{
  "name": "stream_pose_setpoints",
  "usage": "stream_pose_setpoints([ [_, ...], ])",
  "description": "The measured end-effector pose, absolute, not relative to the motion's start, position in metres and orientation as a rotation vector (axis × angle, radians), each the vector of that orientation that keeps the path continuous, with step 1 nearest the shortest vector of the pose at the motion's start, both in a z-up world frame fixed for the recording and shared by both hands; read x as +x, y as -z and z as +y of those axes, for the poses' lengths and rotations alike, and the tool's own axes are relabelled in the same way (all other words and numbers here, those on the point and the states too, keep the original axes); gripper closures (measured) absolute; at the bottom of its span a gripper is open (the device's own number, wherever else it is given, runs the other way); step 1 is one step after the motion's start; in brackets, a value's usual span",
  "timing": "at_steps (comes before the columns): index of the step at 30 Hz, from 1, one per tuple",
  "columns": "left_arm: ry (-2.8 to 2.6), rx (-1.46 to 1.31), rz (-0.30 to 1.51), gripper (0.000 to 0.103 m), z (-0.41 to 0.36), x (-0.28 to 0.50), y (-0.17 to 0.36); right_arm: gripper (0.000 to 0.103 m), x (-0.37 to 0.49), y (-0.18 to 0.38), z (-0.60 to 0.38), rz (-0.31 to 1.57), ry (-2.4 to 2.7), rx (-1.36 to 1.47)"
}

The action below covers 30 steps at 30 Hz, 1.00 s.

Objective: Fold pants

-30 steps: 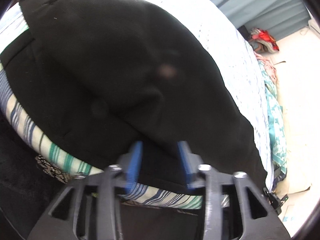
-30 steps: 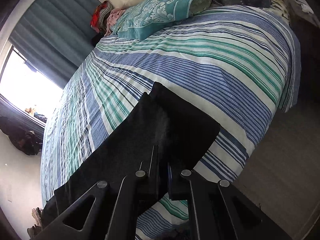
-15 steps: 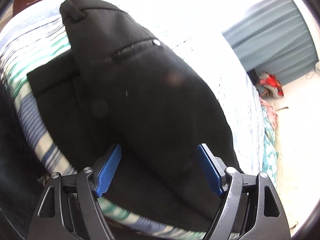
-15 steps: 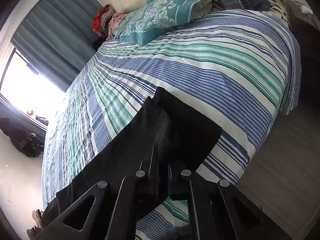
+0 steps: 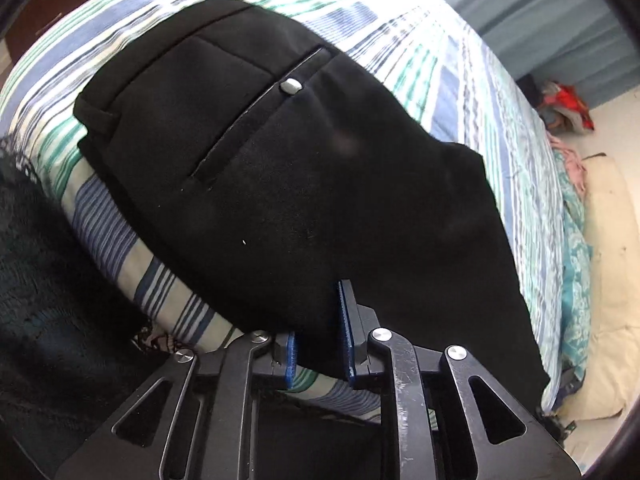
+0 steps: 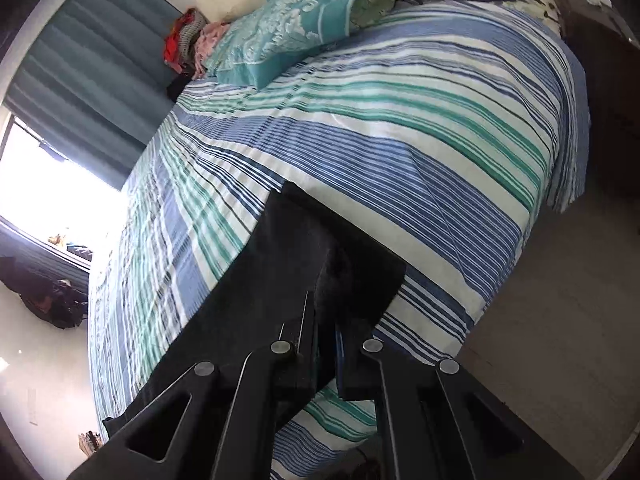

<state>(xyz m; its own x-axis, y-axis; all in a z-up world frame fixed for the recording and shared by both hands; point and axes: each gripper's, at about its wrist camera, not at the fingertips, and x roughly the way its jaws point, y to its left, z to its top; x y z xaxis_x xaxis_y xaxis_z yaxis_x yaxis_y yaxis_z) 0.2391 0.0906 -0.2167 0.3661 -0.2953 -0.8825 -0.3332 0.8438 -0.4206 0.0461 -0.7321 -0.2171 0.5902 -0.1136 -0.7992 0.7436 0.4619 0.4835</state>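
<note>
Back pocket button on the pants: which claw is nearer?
Left. The left claw is closing on the pants edge just below the button; the right claw pinches the hem end.

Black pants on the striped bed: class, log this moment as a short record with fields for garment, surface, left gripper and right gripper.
garment: black pants, back pocket button facing up
surface: striped bedspread
left gripper: fingers closing, pants' near edge between them
right gripper: shut on pants' leg end
</note>
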Motion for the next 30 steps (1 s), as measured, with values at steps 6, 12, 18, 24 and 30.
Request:
stream_pose_setpoints([
  [6,-0.102,-0.502,1.286,0.030,0.085,0.238,0.207,0.065,0.046,0.219,-0.733,0.799,0.621,0.934],
  [12,-0.078,-0.367,1.334,0.032,0.079,0.203,0.178,0.025,-0.001,0.166,-0.720,0.482,0.785,0.808],
  [18,0.085,-0.167,1.096,0.029,0.040,0.217,0.130,0.025,0.083,0.160,-0.710,0.725,0.511,0.569],
  [24,0.126,0.022,0.952,0.018,0.024,0.286,0.166,0.025,0.128,0.173,-0.663,0.747,0.345,0.563],
  [30,-0.263,-0.043,0.964,0.042,0.090,0.328,0.219,0.025,0.118,0.202,-0.633,0.750,0.315,0.618],
])
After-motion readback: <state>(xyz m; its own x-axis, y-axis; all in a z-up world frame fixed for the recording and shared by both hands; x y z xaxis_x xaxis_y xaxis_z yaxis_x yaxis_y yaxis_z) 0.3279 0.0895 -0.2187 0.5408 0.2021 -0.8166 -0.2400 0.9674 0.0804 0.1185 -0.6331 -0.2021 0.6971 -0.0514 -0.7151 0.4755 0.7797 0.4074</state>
